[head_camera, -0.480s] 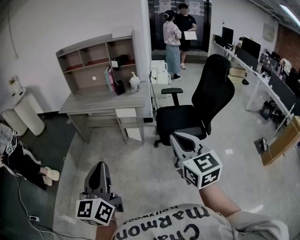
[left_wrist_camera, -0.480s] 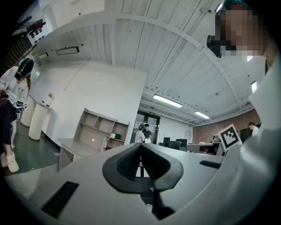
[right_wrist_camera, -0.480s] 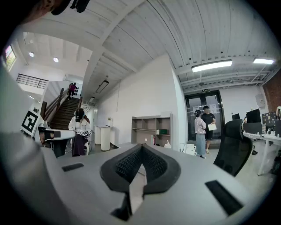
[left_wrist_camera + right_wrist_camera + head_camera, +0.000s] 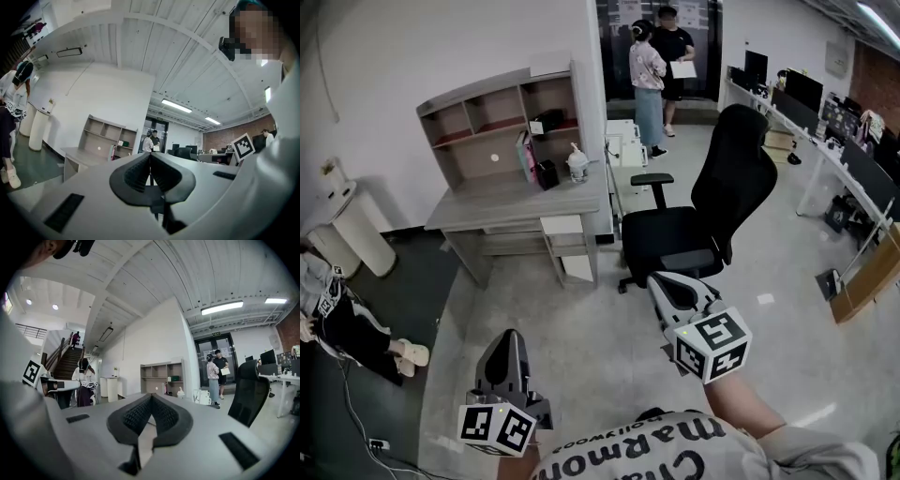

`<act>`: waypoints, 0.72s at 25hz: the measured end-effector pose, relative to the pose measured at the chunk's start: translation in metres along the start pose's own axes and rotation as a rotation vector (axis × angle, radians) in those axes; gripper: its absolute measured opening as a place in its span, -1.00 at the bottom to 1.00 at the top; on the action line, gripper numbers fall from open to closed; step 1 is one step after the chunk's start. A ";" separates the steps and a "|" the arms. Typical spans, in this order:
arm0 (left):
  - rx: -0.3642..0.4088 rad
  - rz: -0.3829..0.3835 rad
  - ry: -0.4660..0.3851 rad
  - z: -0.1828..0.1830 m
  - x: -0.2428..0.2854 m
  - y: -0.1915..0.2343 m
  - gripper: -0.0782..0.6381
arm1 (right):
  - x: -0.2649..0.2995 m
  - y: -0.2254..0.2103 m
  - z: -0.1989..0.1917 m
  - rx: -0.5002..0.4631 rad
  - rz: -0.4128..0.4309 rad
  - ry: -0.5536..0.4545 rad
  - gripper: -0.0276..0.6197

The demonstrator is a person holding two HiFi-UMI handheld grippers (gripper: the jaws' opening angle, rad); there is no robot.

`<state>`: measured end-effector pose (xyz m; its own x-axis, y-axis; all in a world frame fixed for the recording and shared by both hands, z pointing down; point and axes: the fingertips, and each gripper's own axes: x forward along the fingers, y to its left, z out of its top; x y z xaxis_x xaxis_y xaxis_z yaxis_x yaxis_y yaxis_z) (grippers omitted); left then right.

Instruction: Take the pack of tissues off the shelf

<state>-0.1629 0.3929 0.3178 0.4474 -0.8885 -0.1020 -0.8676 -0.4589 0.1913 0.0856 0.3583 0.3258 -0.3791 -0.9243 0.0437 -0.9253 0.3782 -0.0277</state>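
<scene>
Standing well back from the shelf (image 4: 487, 94), the person has none of the task's steps done yet. Both claws hang low over the bare floor (image 4: 581, 347), pointing roughly level toward the far wall.

The left claw (image 4: 508, 339) has its 2 jaws pressed together with nothing between them. The right claw (image 4: 664, 284) is likewise closed tight and empty. In each gripper view the ribbed pads meet along 1 line.

The pack of tissues (image 4: 544, 122) is, by my judgement, the small dark-and-white packet in the right-hand compartment of the shelf. It is too small here to be certain. The shelf stands on the back of the counter (image 4: 487, 208). The packet sits untouched inside its compartment, well apart from both claws.

A black office chair (image 4: 722, 187) stands near the counter's right end, ahead of the right claw. The way toward the counter's front looks open.

Everything remains to be done:
1. Closing the distance to the counter.
2. Spreading 1 claw.
3. Reaching into that compartment.
4. Pinching the pack.
5. Drawing it out clear of the shelf.
</scene>
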 end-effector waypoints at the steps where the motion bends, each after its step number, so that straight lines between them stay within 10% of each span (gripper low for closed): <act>1: -0.004 0.004 0.004 -0.004 -0.001 0.004 -0.73 | 0.001 0.003 -0.006 0.015 0.005 0.002 -0.89; 18: -0.054 -0.014 0.055 -0.032 0.114 0.042 -0.73 | 0.129 -0.053 -0.010 0.089 0.092 0.010 -0.89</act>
<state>-0.1417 0.2718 0.3454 0.4722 -0.8799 -0.0521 -0.8487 -0.4698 0.2428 0.0854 0.2196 0.3432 -0.4630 -0.8851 0.0470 -0.8823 0.4551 -0.1204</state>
